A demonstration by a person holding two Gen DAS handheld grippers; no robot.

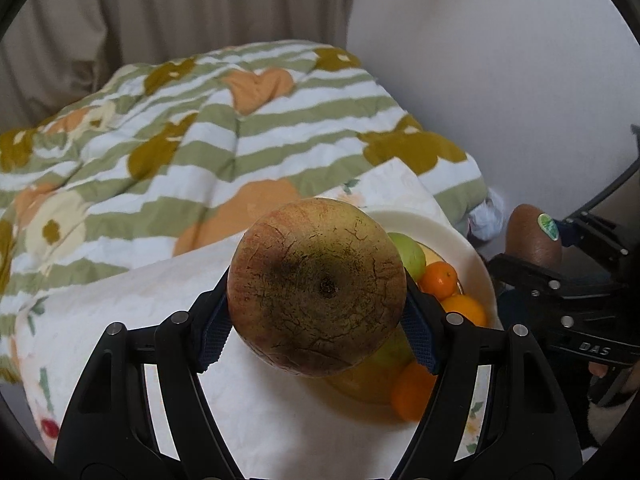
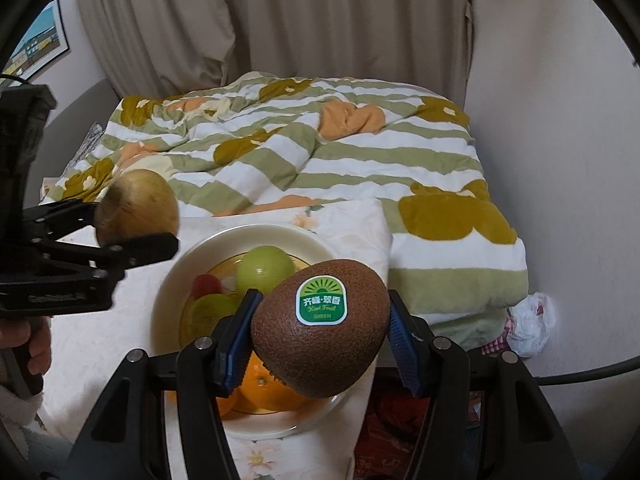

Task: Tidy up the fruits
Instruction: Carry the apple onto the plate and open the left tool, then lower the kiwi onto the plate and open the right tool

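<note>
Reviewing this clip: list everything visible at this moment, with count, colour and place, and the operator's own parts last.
apple: one, russet green-red, clamped in the left gripper above the table
kiwi: one, brown with a green sticker, clamped in the right gripper over the plate
plate: one, cream, on the white cloth
green fruits: two, in the plate
oranges: at least three, in the plate
red fruit: one, small, in the plate
tablecloth: one, white, floral
quilt: one, green-and-white striped, behind the table
curtain: beige, at the back
plastic bag: one, white, right of the table
left gripper: black
right gripper: black
hand: one, at the left edge
</note>
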